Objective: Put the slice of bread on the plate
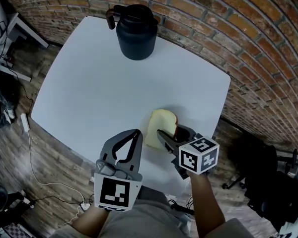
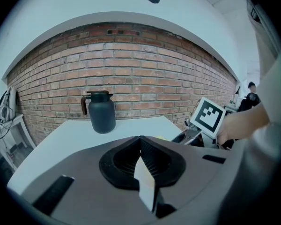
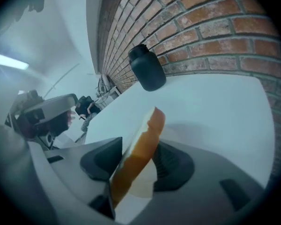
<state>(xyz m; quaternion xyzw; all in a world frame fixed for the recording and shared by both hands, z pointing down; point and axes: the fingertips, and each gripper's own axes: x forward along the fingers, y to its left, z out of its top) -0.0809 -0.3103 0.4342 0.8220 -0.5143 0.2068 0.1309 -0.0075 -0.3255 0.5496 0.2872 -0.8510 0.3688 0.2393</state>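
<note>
A slice of bread (image 1: 159, 120) with a brown crust sits near the front right edge of the white table (image 1: 89, 83). My right gripper (image 1: 170, 131) has a jaw on either side of it. In the right gripper view the bread (image 3: 140, 149) stands on edge and leans between the spread jaws, and the pads do not visibly press on it. To the left, over the table's front edge, my left gripper (image 1: 136, 132) is shut with its tips together and holds nothing. Its tips (image 2: 140, 138) meet in the left gripper view too.
A dark jug (image 1: 135, 31) with a handle stands at the far side of the table by the brick wall (image 1: 248, 38). Cables (image 1: 30, 148) trail over the wooden floor at left. A dark chair (image 1: 268, 177) stands at right.
</note>
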